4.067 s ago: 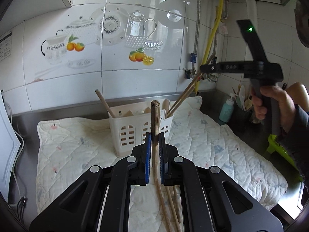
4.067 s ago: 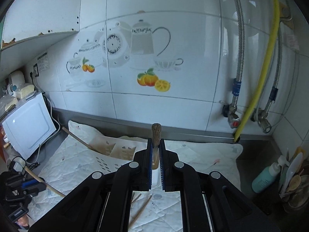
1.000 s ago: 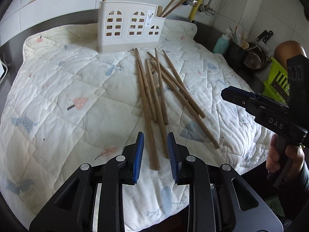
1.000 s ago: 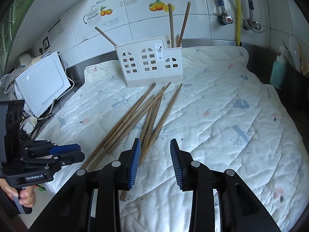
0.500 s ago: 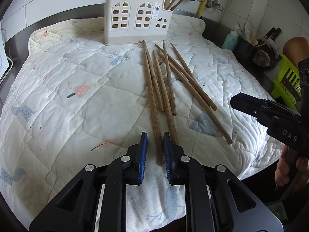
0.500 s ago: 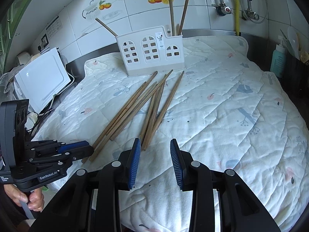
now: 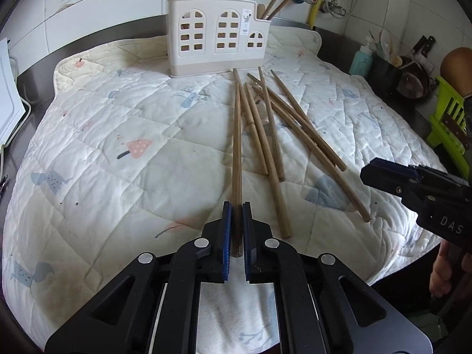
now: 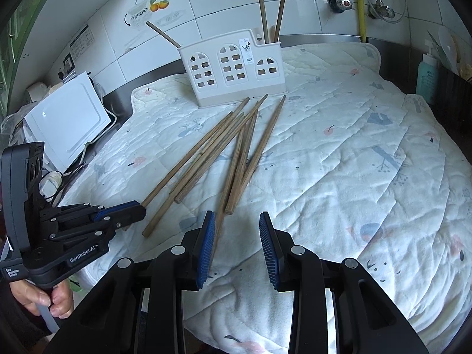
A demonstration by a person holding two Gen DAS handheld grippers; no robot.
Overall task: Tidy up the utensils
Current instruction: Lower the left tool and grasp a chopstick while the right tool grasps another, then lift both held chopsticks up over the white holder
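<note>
Several wooden chopsticks (image 7: 274, 129) lie fanned on a quilted mat (image 7: 124, 124) in front of a white utensil holder (image 7: 216, 37). Three chopsticks stand in the holder. My left gripper (image 7: 235, 221) is shut on the near end of one chopstick (image 7: 237, 147), whose far end points toward the holder. My right gripper (image 8: 236, 230) is open and empty above the mat, just behind the near ends of the chopsticks (image 8: 236, 159). The holder also shows in the right wrist view (image 8: 233, 65). The left gripper (image 8: 129, 208) shows there too, at the pile's left end.
A white appliance (image 8: 67, 124) stands left of the mat. A teal bottle (image 7: 361, 62), a dark utensil pot (image 7: 386, 76) and a green rack (image 7: 448, 118) stand to the right. Pipes (image 8: 361, 3) run down the tiled wall behind.
My left gripper has closed on the near end of one chopstick and raised it slightly. My right gripper has stayed open and shifted little.
</note>
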